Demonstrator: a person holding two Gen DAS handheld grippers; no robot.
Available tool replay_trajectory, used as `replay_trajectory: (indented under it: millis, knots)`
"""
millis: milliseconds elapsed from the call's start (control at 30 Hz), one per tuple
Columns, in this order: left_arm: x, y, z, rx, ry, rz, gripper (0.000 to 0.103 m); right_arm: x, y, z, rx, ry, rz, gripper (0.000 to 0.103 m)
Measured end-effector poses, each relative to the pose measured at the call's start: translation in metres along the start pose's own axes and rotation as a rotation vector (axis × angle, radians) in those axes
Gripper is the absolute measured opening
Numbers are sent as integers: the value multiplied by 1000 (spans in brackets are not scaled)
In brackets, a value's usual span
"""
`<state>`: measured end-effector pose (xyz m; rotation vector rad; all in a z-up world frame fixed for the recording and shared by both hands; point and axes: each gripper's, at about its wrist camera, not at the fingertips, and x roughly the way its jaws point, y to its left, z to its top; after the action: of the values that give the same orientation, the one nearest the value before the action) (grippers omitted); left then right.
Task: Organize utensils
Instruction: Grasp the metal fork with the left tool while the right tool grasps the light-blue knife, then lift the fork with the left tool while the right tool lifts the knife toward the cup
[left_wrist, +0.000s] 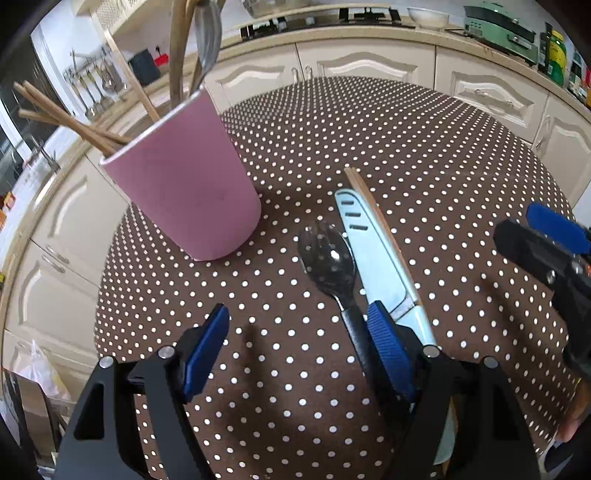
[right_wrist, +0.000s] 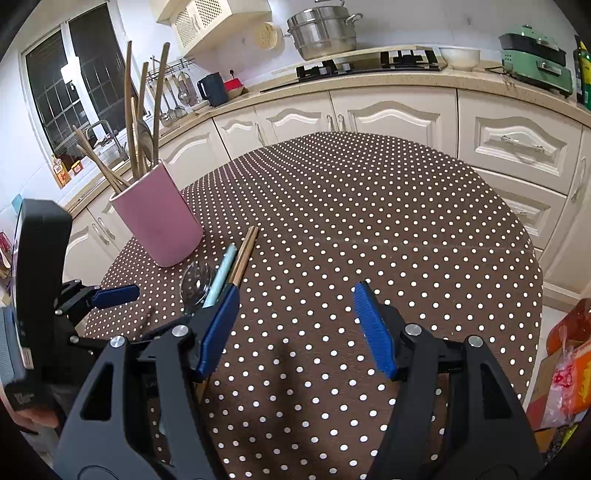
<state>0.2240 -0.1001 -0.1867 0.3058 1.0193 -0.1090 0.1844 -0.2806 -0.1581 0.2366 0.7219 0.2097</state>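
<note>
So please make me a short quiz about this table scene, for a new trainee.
1. True or false: the pink cup lies on its side.
2. Which utensil lies between the spoon and the chopsticks on the tablecloth? A) fork B) light blue knife C) ladle
3. Fill in: both the left claw and the right claw are ____ and hold nothing.

Key: 1 false, it stands upright with wooden utensils in it. 2 B. 3 open.
</note>
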Motion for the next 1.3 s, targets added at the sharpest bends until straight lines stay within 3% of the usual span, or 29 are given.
replay_trajectory:
  millis: [133, 233, 400, 500, 933, 1100, 1300]
  knots:
    - [14, 12, 6, -52, 47, -66, 75, 4, 0, 0, -12, 28, 1, 64]
    - [16, 19, 7, -83, 49, -155, 57, 8, 5, 1, -33, 49, -6, 64]
    - [16, 29, 7, -96, 36, -174, 23, 18, 20, 1, -81, 106, -14, 64]
    - [18, 48, 3, -154, 33, -214, 12, 21, 28, 2, -95, 123, -10, 64]
    - [1, 99, -28, -325, -10, -254, 11, 56, 88, 12, -223, 256, -51, 63]
    - [-3, 118, -38, -348, -18, -267, 11, 75, 105, 9, -274, 322, -90, 35]
    - [4, 130, -47, -390, -9, -299, 11, 82, 120, 6, -346, 338, -138, 28]
